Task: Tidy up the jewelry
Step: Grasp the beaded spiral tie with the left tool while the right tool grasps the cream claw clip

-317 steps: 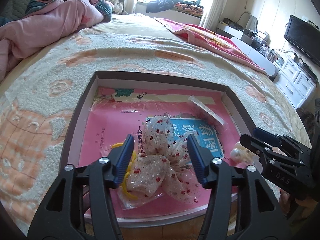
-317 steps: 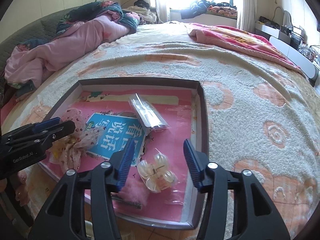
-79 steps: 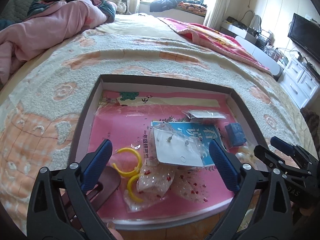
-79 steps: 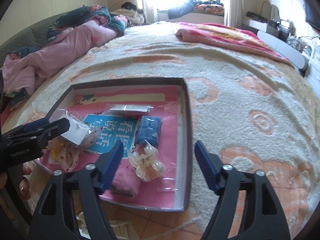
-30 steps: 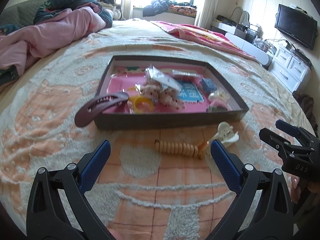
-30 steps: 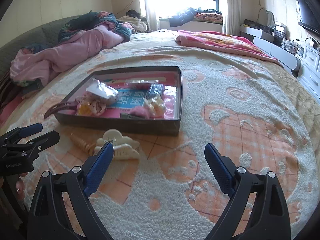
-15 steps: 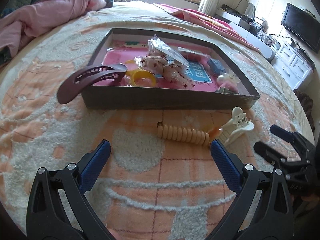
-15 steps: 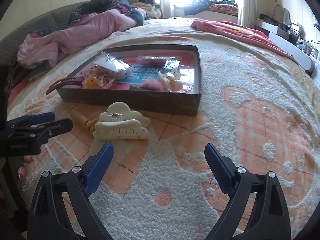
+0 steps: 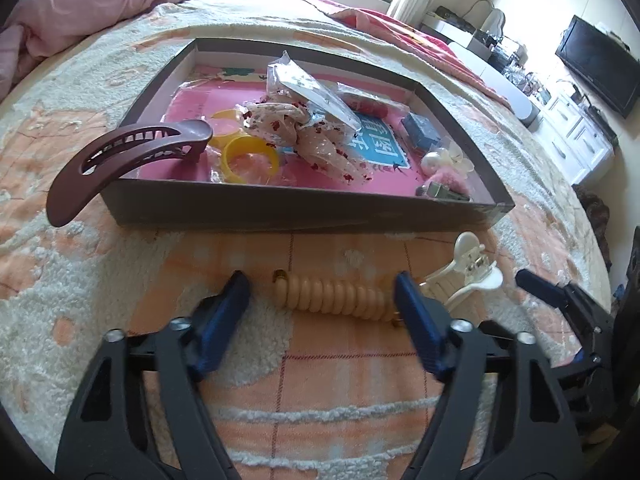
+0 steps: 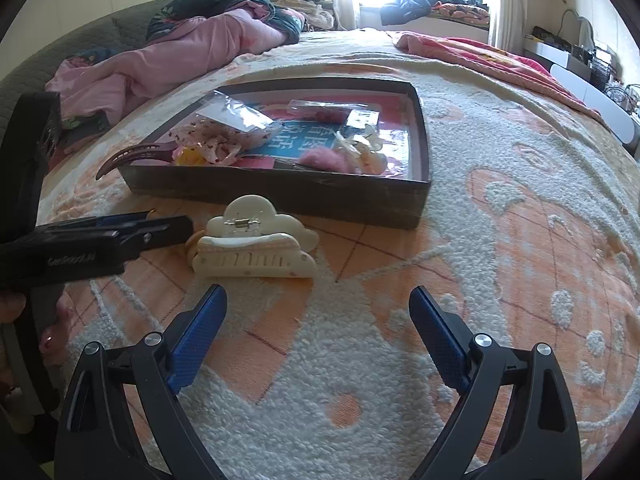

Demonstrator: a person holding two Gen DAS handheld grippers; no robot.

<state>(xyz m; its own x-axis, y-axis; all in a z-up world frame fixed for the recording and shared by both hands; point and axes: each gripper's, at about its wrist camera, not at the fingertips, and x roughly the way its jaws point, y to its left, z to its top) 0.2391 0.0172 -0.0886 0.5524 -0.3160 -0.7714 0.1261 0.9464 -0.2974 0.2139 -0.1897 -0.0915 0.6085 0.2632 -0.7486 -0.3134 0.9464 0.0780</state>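
Bed w/ fuzzy peach blanket [image 9: 320, 380]. Near: L gripper [image 9: 322, 300] pitched down over blanket, jaws closing, beige ribbed clip [image 9: 334, 298] between pads, pads not touching it yet. R gripper [image 10: 318, 320] also pitched down, jaws wide apart, nothing in them, white claw clip [image 10: 256, 244] just ahead, apart from pads. Mid: dark tray [image 9: 280, 210] w/ maroon clip [image 9: 128, 160] hanging over near-left rim, yellow rings [image 9: 248, 160], bow, bagged bits inside. Far: pink quilt [image 10: 180, 52], window.
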